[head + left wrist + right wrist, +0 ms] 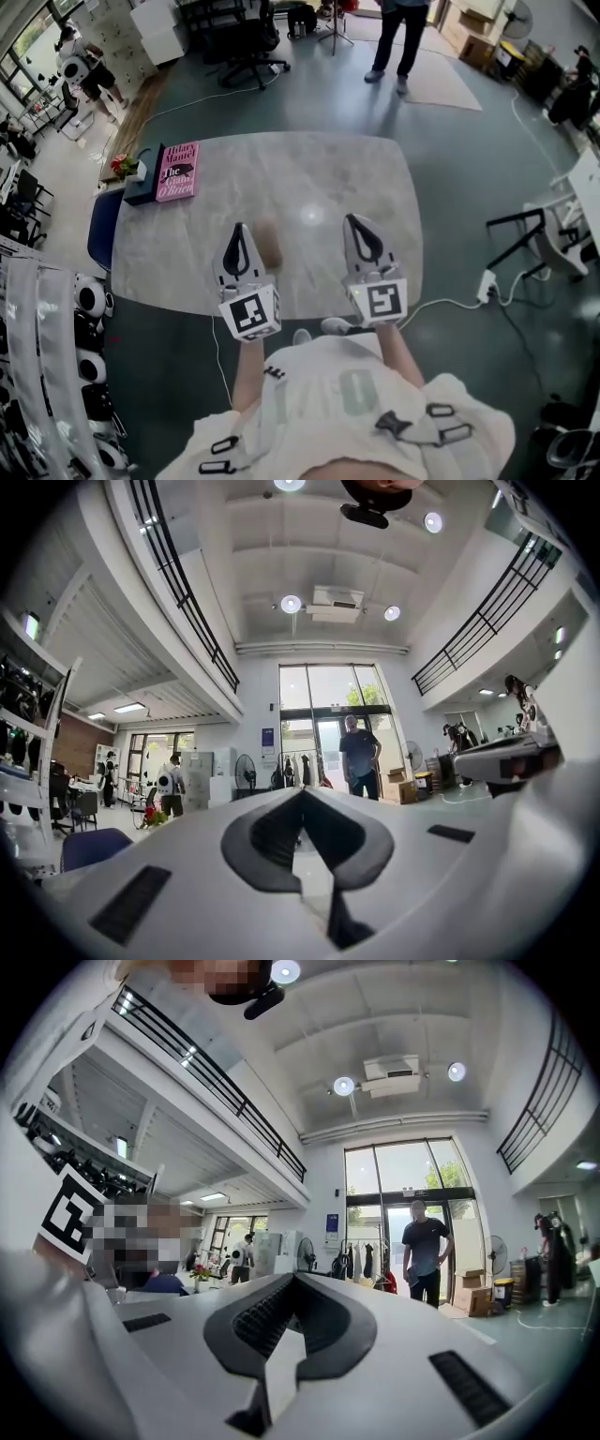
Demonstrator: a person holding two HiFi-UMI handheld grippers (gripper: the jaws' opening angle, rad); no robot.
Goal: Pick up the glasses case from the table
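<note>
A big room with a grey floor spreads all around, and a pale stone counter (309, 178) sits in the middle of it. The case (270, 242) is a small brown thing lying flat on the counter, near the person's edge. It looks blurry, so I cannot tell its shape well.

The left tongs (239, 232) are just left of the case, with the tip right beside it. The right tongs (354, 225) are to the right of the case, a bit farther off. So the case lies between the two, and I think that is why the hands are held out like this: to get close to it from both sides.

Both tongs are pressed together with nothing in them. Each gripper view shows the two pads meeting at the tip. They point flat out across the room, at the glass doors, not down at the case. To grab the case, one pair has to tip down and spread first.

A pink book (177, 172) lies far from the case, up and to the left, at the counter's far corner. It is out of the way, so nothing blocks the reach.
</note>
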